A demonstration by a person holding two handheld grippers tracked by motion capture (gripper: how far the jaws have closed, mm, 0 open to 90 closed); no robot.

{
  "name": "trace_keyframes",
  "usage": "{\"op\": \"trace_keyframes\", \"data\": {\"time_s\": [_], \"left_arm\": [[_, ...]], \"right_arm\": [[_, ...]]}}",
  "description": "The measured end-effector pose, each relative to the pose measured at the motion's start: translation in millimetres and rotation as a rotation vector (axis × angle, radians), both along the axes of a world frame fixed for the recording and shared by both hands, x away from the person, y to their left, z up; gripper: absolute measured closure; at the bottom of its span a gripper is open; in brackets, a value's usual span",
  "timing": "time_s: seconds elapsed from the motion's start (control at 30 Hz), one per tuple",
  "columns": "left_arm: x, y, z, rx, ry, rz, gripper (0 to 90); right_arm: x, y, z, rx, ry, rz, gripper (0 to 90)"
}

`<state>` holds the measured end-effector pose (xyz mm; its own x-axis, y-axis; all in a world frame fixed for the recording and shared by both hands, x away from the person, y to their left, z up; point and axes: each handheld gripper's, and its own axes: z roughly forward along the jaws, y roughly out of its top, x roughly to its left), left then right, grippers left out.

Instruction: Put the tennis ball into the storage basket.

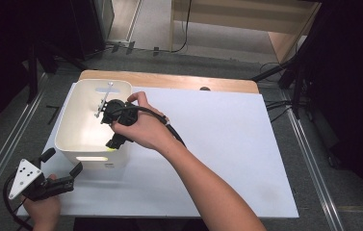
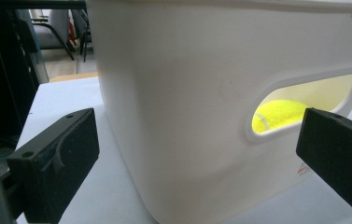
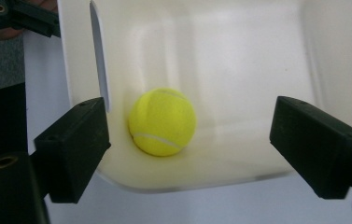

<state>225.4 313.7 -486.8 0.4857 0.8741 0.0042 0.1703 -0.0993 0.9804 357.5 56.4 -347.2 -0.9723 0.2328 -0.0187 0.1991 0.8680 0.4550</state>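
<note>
Tennis ball (image 3: pixel 162 122) lies released inside the white bin (image 1: pixel 66 126), centre frame; right gripper (image 3: pixel 187 140) hangs spread above it, left gripper (image 1: pixel 62 169) waits empty, jaws apart; placing looks done.

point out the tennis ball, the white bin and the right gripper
tennis ball (image 3: pixel 162 122), right gripper view, middle of its felt
white bin (image 1: pixel 67 126), high view, left rim
right gripper (image 3: pixel 190 137), right gripper view, gap between jaws

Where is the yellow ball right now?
The tennis ball lies on the floor of the white bin, close to the wall with the handle slot, below the right gripper's open fingers.
</note>
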Motion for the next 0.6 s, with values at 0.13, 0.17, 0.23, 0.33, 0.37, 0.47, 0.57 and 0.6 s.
{"op": "trace_keyframes", "data": {"time_s": [0.13,0.17,0.23,0.33,0.37,0.47,0.57,0.6], "left_arm": [[0.0,-0.1,0.0,0.001,0.001,0.001,0.0],[0.0,0.0,0.1,0.004,0.001,0.001,0.0],[-0.1,-0.1,0.1,0.004,0.002,0.001,0.0],[-0.1,-0.1,0.1,0.004,0.001,0.001,0.0],[-0.1,-0.1,0.1,0.005,0.002,0.001,0.0],[-0.2,-0.2,0.1,0.006,0.002,0.001,0.0],[-0.2,-0.2,0.1,0.006,0.002,0.001,0.0],[-0.2,-0.2,0.1,0.007,0.002,0.001,0.0]], "right_arm": [[-1.9,-5.6,3.9,0.009,-0.014,-0.007,10.5],[-2.4,-7.8,5.3,0.01,-0.018,-0.007,10.4],[-4.4,-14.8,7.7,0.028,-0.019,-0.022,10.1],[-5.5,-19.8,8.3,0.042,-0.017,-0.031,10.0],[-6.0,-22.2,8.0,0.047,-0.02,-0.035,9.9],[-8.2,-30.9,6.3,0.051,-0.021,-0.051,8.9],[-9.5,-37.2,4.5,0.059,-0.011,-0.055,5.9],[-9.5,-37.2,4.5,0.059,-0.011,-0.055,5.9]]}}
